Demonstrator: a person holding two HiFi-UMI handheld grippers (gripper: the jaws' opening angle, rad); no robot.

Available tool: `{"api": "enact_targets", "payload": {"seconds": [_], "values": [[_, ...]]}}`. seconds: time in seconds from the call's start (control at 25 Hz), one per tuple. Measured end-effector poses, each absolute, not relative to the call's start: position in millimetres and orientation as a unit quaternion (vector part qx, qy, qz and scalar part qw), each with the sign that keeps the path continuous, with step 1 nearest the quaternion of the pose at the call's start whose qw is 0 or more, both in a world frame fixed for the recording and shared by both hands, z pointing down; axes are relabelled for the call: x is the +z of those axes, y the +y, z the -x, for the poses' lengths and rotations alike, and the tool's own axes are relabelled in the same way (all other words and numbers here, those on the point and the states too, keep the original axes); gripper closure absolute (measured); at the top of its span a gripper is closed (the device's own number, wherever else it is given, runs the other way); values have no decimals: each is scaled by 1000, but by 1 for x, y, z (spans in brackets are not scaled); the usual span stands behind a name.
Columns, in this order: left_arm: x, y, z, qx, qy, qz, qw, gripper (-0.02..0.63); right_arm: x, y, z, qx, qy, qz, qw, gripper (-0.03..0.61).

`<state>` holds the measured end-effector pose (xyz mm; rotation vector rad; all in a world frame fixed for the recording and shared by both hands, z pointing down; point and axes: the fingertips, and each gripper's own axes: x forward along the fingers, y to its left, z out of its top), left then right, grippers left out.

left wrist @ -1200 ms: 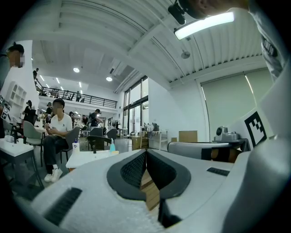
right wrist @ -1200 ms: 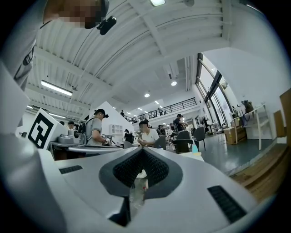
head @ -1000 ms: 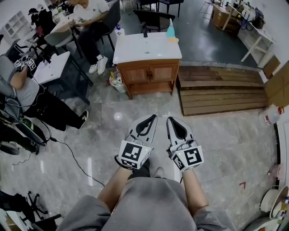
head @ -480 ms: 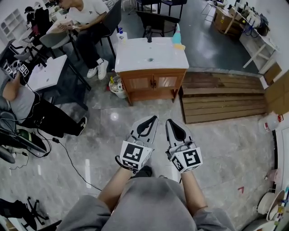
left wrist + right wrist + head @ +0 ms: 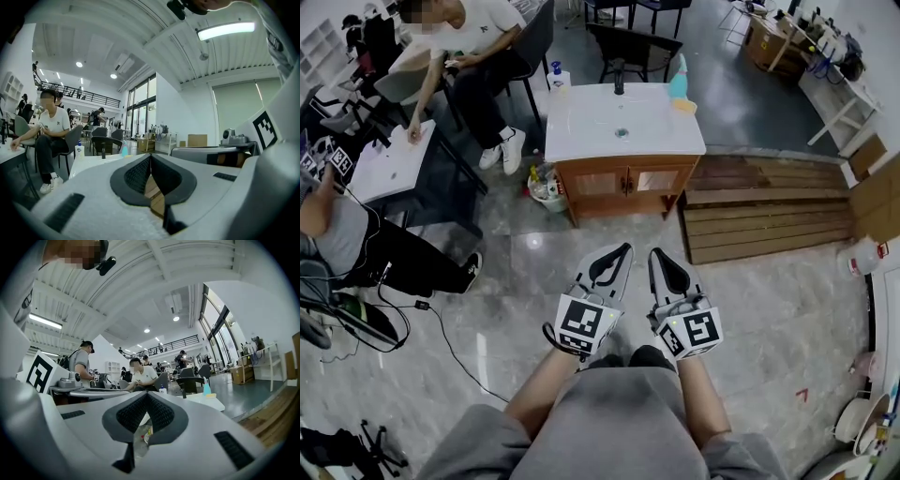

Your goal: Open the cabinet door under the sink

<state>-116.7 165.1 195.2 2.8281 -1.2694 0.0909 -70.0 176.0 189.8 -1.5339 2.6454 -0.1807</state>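
Facing the brown wooden two-door sink cabinet (image 5: 626, 183) straight ahead, well apart, I hold left tongs (image 5: 622, 252) and right tongs (image 5: 659, 255) closed, empty, equally near.

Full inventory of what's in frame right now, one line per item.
Sink cabinet: one, brown wood with a white top, ahead across the floor.
Cabinet doors: two, brown, both shut.
Tap: one, black, back edge of the top.
Bottle: one, light blue, back right corner of the top.
Wooden platform: one, brown, right of the cabinet.
Seated person: one, white shirt, left of the cabinet.
Second person: one, grey top, left edge.
Small table: one, white, far left.
Left gripper: one, white, jaws together, empty.
Right gripper: one, white, jaws together, empty.
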Motion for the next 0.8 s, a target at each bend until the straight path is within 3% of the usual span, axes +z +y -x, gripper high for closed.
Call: {"api": "enact_targets", "payload": {"seconds": [0.8], "values": [[228, 48, 86, 52, -412, -908, 54, 603, 223, 56, 32, -96, 858, 504, 27, 569]]}}
